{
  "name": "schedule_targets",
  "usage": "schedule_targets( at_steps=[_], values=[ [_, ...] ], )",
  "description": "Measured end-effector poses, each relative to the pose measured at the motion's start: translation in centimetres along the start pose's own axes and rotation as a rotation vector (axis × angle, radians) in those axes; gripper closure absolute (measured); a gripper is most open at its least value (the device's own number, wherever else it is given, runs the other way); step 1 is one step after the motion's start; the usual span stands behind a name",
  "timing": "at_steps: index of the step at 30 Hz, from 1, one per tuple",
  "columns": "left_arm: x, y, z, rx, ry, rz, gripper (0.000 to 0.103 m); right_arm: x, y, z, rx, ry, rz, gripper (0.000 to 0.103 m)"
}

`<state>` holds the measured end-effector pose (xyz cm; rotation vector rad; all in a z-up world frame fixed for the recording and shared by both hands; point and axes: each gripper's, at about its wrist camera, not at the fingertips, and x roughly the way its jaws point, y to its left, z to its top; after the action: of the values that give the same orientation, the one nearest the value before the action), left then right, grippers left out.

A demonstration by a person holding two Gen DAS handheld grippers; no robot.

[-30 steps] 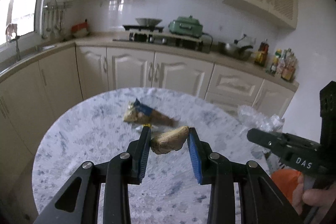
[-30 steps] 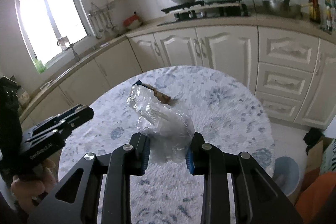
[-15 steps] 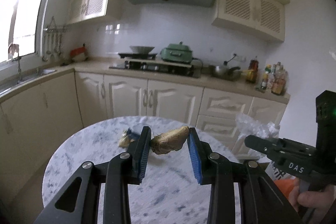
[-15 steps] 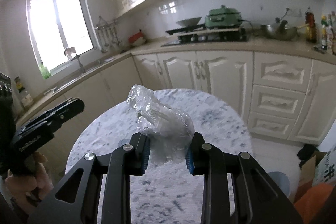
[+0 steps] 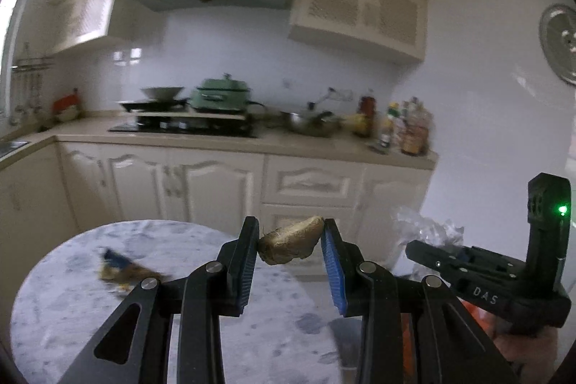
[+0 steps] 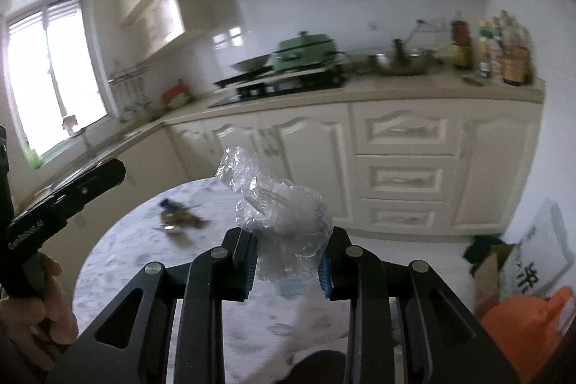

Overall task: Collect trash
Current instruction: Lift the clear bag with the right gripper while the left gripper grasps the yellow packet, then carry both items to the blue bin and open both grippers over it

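Item 1. Left gripper [image 5: 291,242]: jaws clamped on a golden-brown crumpled wad [image 5: 291,244], pinched at its two ends and carried clear above the table. Judged light, soft enough to dent, likely foil or paper; an end-to-end pinch suits it.

Item 2. Right gripper [image 6: 288,254]: jaws closed on a ball of clear plastic film [image 6: 279,207], gripped at its base, loose folds rising toward 12 o'clock. Judged near weightless, crushable and slippery; best taken low, in the dense bunch.

Item 3. Round marble-patterned table [image 5: 64,305], below both claws.

Item 4. Blue-and-brown wrapper [image 5: 120,270], lying flat on the table at 10 o'clock of the left gripper, uncollected. Judged thin and limp; take hold at a raised edge.

Item 5. Kitchen counter [image 5: 306,141], far, 12 o'clock.
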<state>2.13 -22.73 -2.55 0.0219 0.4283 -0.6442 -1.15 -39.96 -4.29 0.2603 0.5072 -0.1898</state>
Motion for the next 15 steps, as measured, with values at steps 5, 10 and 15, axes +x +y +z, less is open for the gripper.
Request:
schedule_targets(
  at_steps=[5, 10, 15],
  values=[
    [5.3, -2.1, 0.9, 0.028, 0.062, -0.072, 0.072, 0.0, -5.4, -0.6, 0.064, 0.013, -0.084, 0.075],
    [12.0, -4.3, 1.4, 0.053, 0.154, -0.151, 0.072, 1.4, -10.6, -1.6, 0.137, 0.048, -0.154, 0.075],
    [20.1, -6.5, 1.9, 0.091, 0.274, -0.211, 0.072, 3.7, -16.7, -3.8, 0.227, 0.104, -0.206, 0.075]
  ],
)
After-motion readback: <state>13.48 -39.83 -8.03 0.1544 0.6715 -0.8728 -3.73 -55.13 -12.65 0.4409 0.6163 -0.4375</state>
